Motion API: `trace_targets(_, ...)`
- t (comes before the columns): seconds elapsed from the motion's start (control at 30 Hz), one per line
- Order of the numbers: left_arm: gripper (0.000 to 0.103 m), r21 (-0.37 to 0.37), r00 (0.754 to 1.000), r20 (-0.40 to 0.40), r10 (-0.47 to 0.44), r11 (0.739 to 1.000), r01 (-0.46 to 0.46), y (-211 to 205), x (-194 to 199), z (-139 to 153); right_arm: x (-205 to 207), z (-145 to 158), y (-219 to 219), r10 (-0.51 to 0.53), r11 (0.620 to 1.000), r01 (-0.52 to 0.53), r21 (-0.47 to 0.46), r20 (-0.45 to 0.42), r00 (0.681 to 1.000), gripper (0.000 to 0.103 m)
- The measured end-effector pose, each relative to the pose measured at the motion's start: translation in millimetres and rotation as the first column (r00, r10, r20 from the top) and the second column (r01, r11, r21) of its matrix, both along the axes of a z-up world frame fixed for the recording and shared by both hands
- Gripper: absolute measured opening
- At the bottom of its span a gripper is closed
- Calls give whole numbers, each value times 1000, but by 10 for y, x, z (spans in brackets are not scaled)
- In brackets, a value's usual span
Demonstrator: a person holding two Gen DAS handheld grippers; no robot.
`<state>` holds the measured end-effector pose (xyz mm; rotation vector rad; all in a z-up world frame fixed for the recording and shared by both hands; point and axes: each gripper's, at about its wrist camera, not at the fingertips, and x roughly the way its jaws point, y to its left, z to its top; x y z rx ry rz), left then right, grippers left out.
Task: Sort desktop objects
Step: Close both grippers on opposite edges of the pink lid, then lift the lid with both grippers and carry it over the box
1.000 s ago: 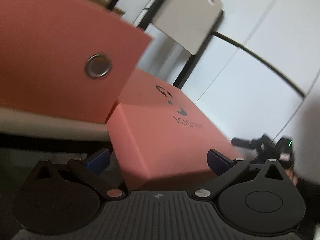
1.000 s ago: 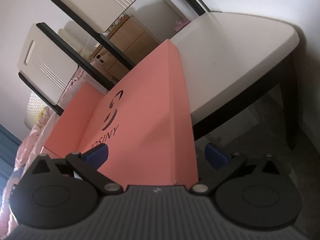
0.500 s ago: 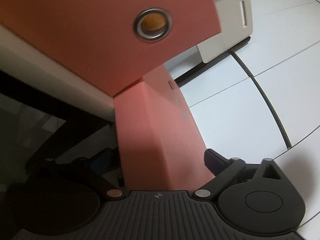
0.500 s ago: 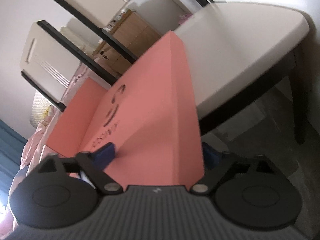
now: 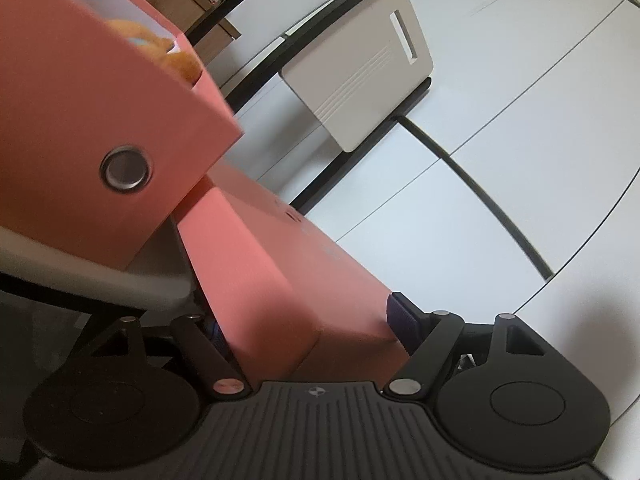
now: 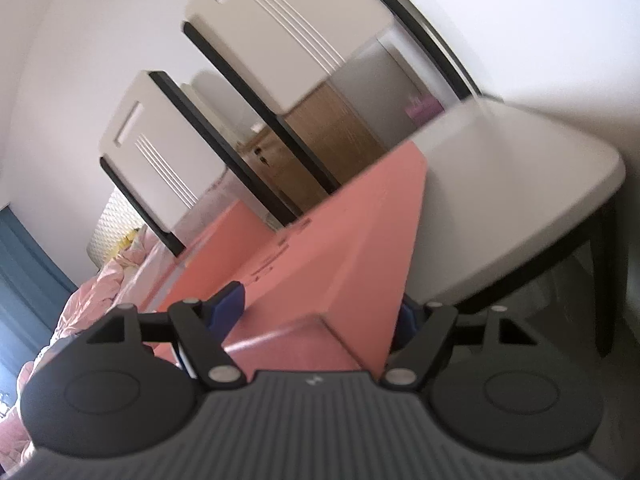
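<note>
A flat pink box lid (image 5: 280, 280) with dark printed lettering runs away from me between both grippers. My left gripper (image 5: 308, 324) is shut on one end of it, blue pads tight on its sides. In the right wrist view the same lid (image 6: 352, 240) lies between the jaws of my right gripper (image 6: 318, 312), which are closing, with the blue pads pressing on its top face and outer side. The lid is tilted above the table's edge. Beside it on the table stands the open pink box (image 5: 126, 168) with a metal eyelet. An orange plush toy (image 5: 176, 60) shows inside it.
The beige table top (image 6: 500, 184) has dark legs and a rounded corner. Two beige chair backs (image 6: 288, 28) (image 6: 160, 140) stand behind it, one of them also in the left wrist view (image 5: 360, 68). A wooden cabinet (image 6: 320, 136) and pink bedding (image 6: 100, 280) lie beyond.
Both grippers have closed on the ends of the pink lid. The lid has risen and tilted, and the open box's top with the plush toy has come into the left view.
</note>
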<state>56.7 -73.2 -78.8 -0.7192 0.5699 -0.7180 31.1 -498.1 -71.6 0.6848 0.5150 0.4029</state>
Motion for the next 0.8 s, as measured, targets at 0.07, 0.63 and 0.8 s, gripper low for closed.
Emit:
trace_targets(0.07, 80, -7, 1000, -4, -2, 1000, 2, 26, -27, 28, -41, 61, 12, -9, 1000, 9, -4, 17, 1000, 76)
trace_targets(0.63, 80, -3, 988, 154, 11, 1000, -10, 108, -217, 653, -337, 567, 99, -59, 998, 54, 32, 160, 985, 76)
trace_targets(0.8, 81, -6, 983, 183, 36, 999, -35, 334, -189, 884, -199, 825, 272, -23, 1000, 19, 21, 201, 979, 76)
